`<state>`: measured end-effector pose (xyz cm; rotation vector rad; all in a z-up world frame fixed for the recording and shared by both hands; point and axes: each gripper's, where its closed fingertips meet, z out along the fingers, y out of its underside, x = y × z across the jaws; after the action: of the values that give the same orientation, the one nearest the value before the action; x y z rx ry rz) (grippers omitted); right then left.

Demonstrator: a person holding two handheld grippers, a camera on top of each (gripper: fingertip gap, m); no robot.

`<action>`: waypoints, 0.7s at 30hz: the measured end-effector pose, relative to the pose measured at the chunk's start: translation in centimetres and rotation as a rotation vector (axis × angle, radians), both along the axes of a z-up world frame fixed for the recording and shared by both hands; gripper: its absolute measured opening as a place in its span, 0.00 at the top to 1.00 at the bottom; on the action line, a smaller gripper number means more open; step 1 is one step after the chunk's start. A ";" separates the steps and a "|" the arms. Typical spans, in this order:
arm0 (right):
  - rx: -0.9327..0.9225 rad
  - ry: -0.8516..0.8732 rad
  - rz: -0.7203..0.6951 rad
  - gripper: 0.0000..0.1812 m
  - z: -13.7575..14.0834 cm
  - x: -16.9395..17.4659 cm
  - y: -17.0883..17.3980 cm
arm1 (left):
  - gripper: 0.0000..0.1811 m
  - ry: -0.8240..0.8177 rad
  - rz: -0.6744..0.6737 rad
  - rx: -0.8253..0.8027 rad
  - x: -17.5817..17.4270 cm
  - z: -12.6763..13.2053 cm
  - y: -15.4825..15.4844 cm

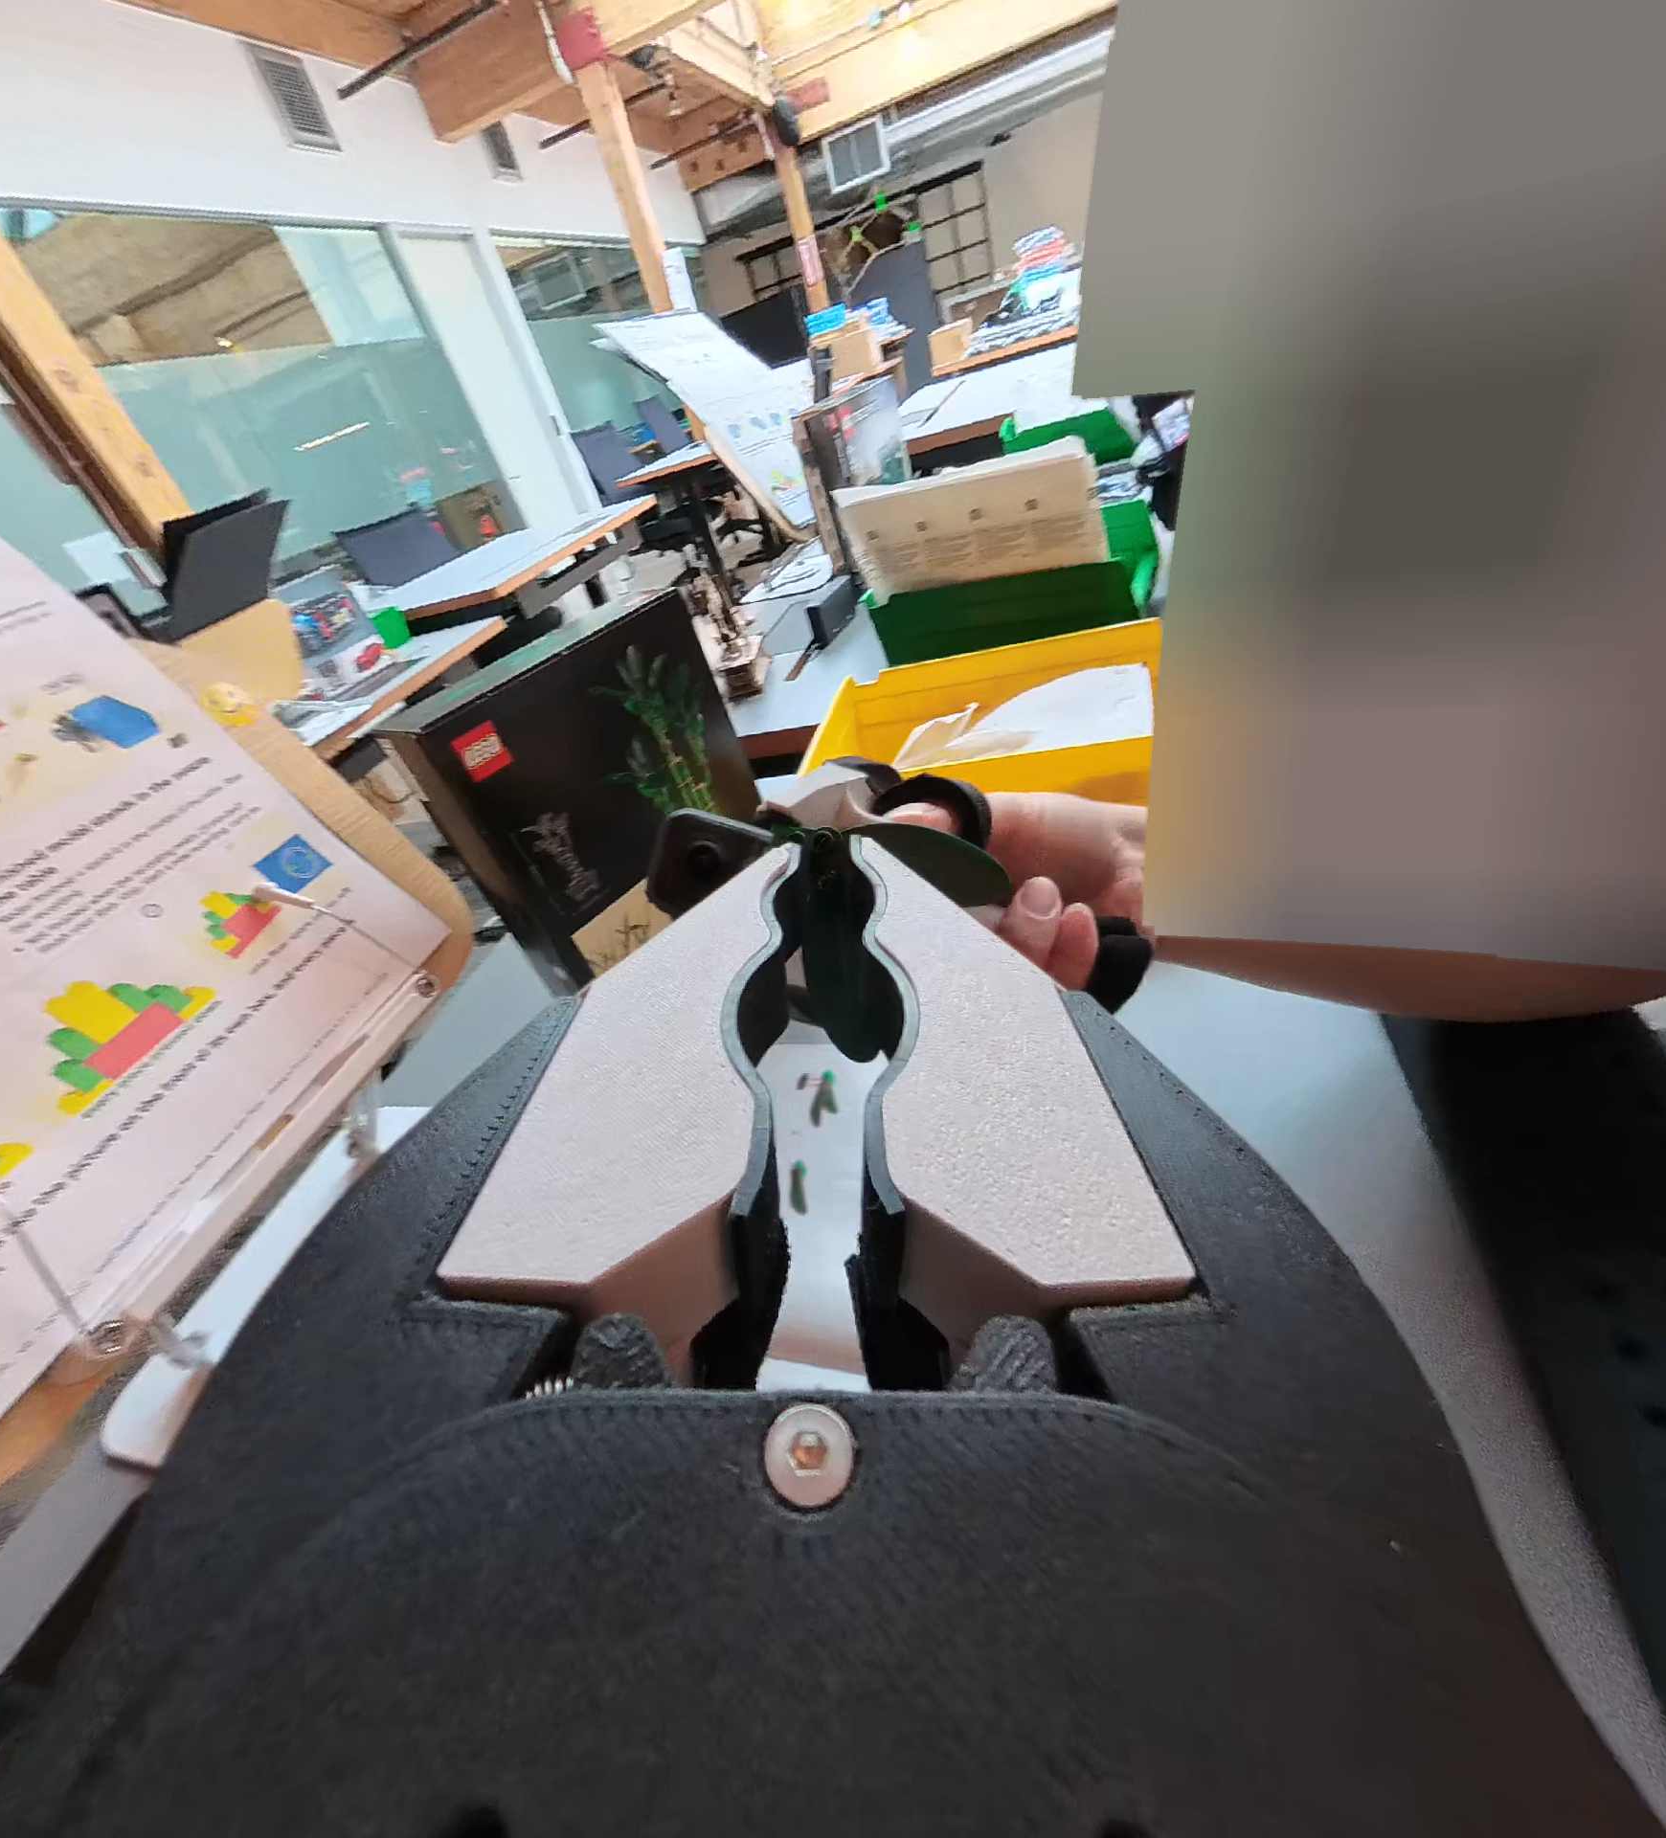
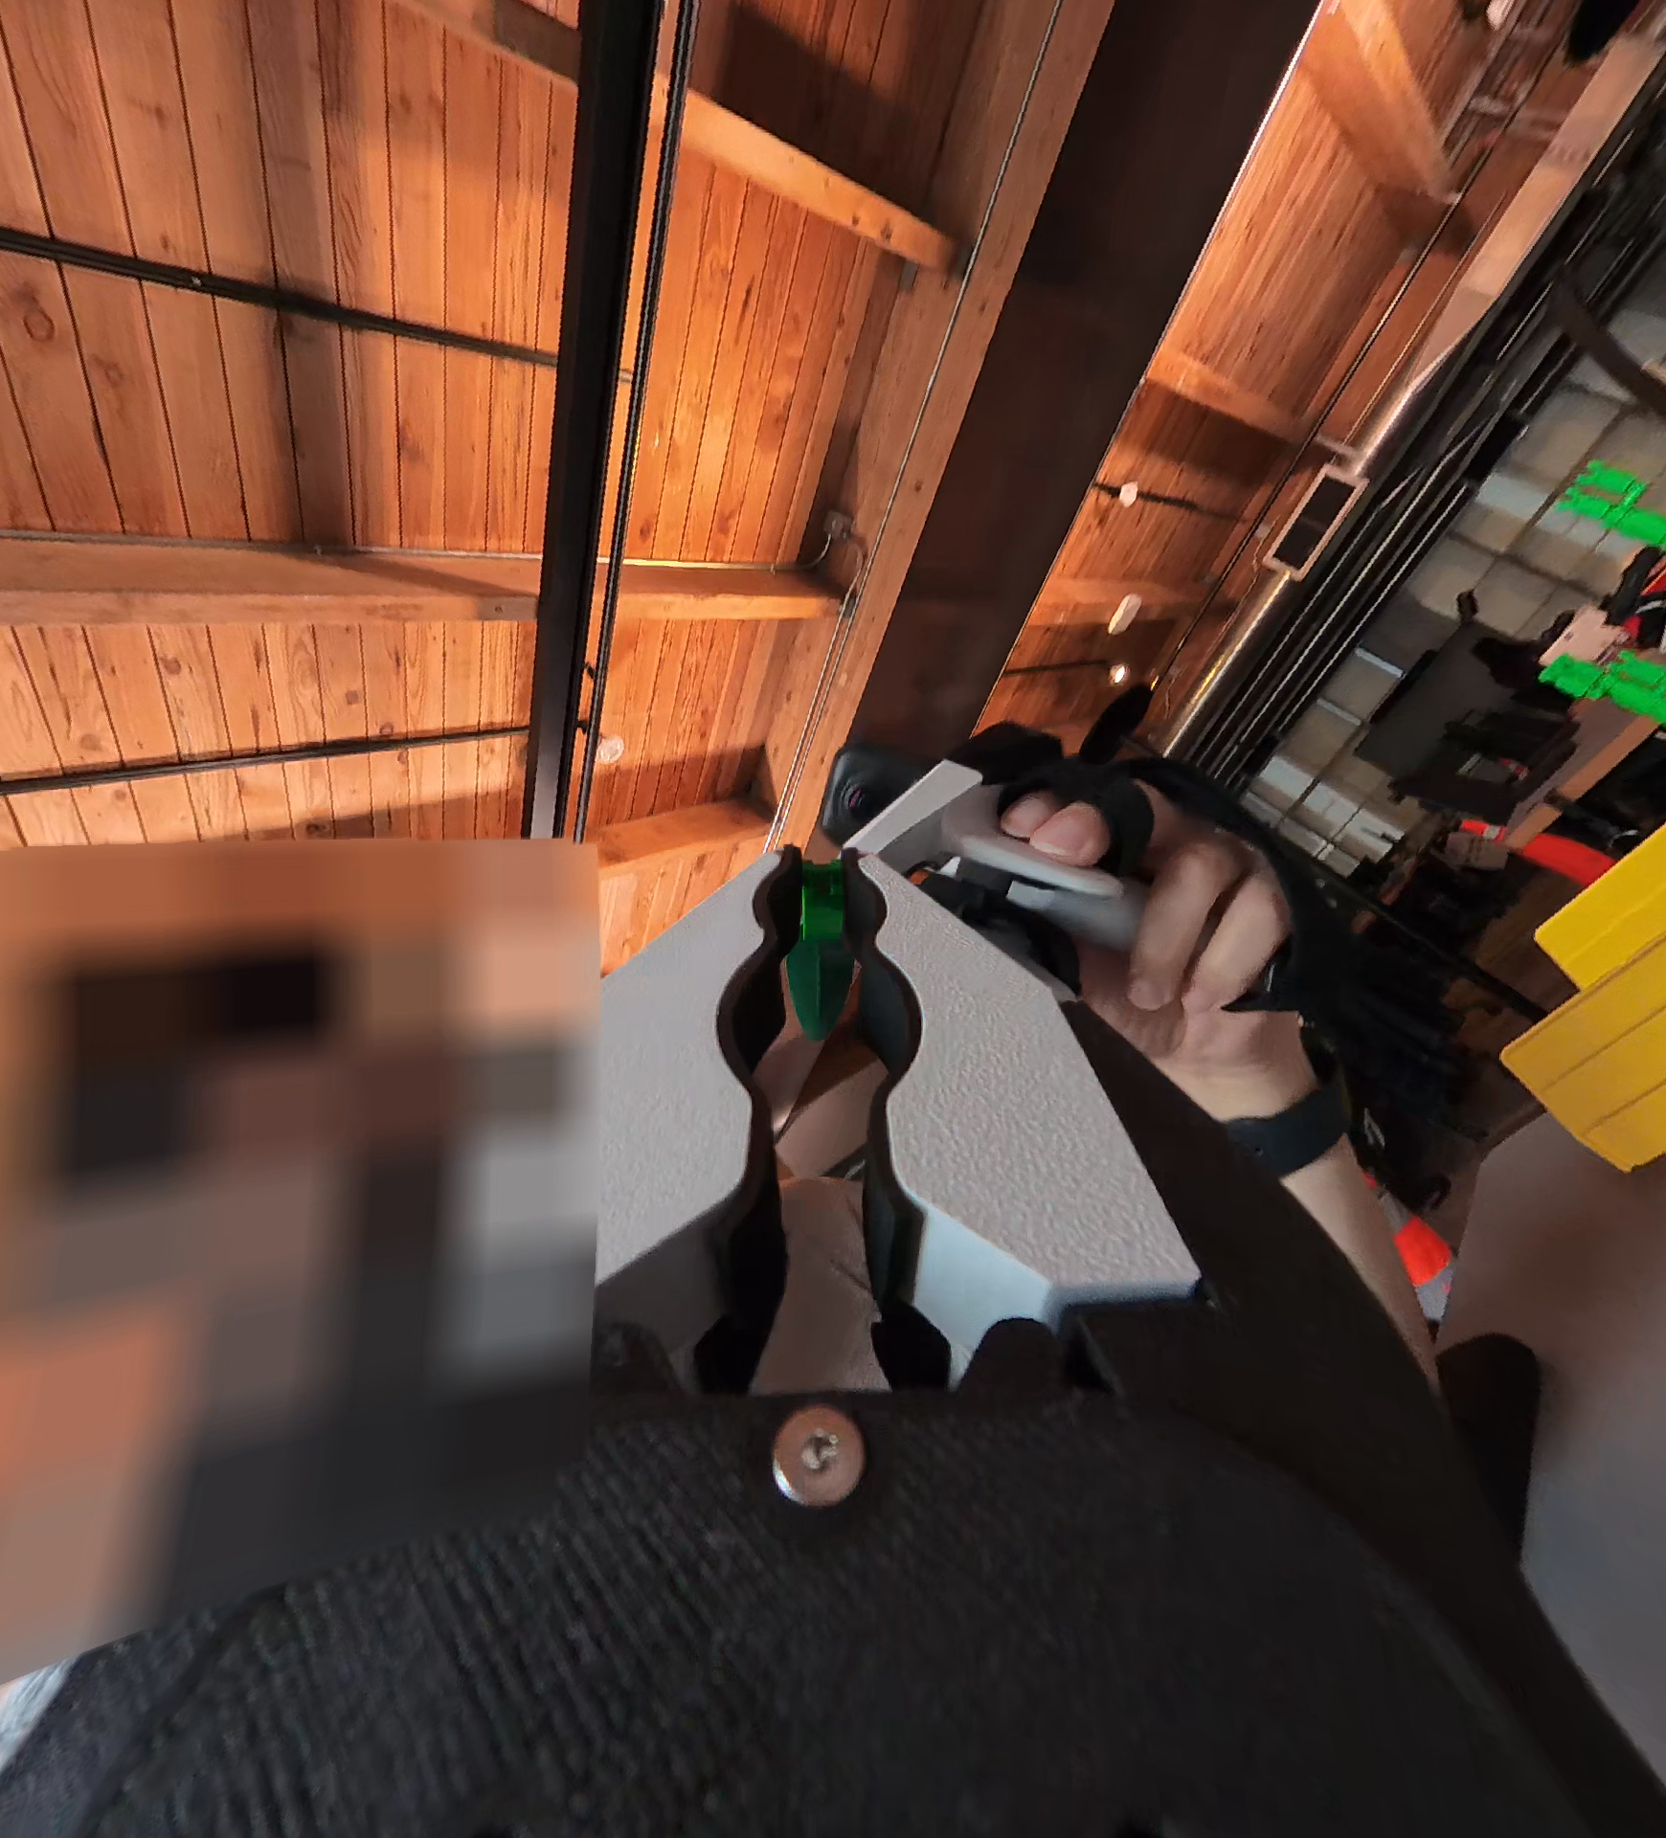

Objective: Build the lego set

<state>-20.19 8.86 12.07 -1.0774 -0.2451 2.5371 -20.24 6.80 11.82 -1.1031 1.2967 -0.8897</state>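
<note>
In the left wrist view my left gripper (image 1: 819, 847) is shut on a dark green leaf piece (image 1: 844, 960) that hangs down between its fingers. A second dark green leaf (image 1: 943, 863) sticks out to the right at the tips. The right gripper (image 1: 839, 796) meets it tip to tip, held by a hand (image 1: 1068, 855). In the right wrist view my right gripper (image 2: 821, 867) points up toward the ceiling and is shut on a bright green leaf piece (image 2: 817, 945). The left gripper (image 2: 919, 806) and its hand (image 2: 1197, 925) sit just beyond.
Small green pieces (image 1: 821, 1094) lie on the white table below the left fingers. An instruction sheet (image 1: 113, 945) stands at left. A black Lego box (image 1: 570, 806) is ahead, a yellow bin (image 1: 988, 716) behind it. Yellow bins (image 2: 1665, 995) show at right. The grippers are tip to tip, or close to it.
</note>
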 end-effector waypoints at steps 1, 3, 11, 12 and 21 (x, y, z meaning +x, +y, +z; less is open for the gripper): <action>-0.004 0.008 -0.022 0.97 0.1 0.1 0.2 | 0.97 0.001 0.026 0.019 0.1 0.0 0.2; -0.017 0.027 -0.053 0.97 0.2 0.4 0.6 | 0.97 0.002 0.069 0.048 0.5 0.0 0.5; -0.074 0.105 -0.212 0.97 0.3 1.7 2.5 | 0.98 0.026 0.291 0.238 1.7 -0.2 2.1; -0.078 0.110 -0.230 0.97 0.3 1.9 2.6 | 0.98 0.029 0.319 0.268 1.9 -0.2 2.3; -0.013 0.057 -0.334 0.97 0.3 2.5 3.0 | 0.98 0.045 0.405 0.365 2.5 -0.5 2.6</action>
<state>-17.70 11.85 12.41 -0.9592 -0.0288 2.2675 -17.78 9.42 11.30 -1.0444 1.1570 -0.3130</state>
